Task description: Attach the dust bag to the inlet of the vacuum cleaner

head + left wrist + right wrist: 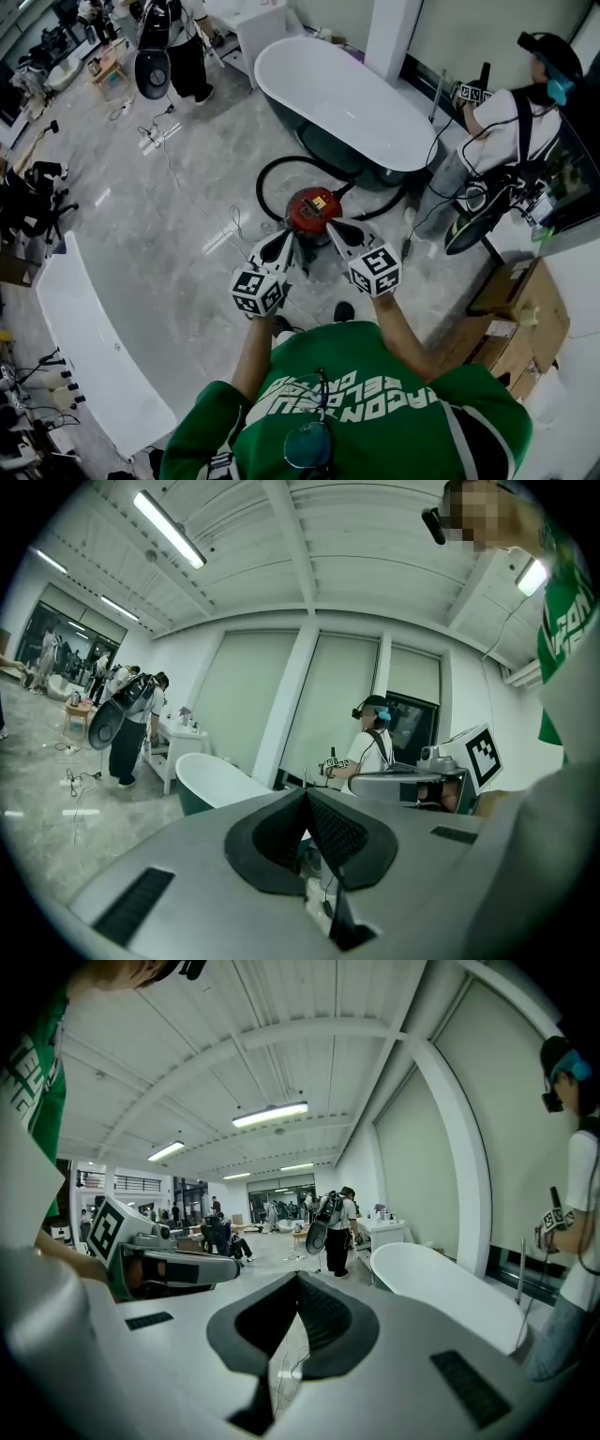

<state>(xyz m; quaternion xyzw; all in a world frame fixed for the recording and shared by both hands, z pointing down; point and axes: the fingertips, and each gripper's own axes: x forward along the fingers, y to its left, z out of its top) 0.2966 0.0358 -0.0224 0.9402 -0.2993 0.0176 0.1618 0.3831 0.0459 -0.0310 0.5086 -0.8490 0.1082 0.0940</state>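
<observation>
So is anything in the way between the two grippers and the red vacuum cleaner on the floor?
Nothing visible. The left gripper and right gripper, both shut and empty, point straight at the vacuum cleaner. Its black hose loops on the far side, by the bathtub. No dust bag shows in any view.

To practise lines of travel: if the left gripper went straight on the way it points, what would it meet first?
Probably the bathtub: the left gripper points nearly level, passing over the vacuum cleaner toward it, though depth is unclear.
</observation>
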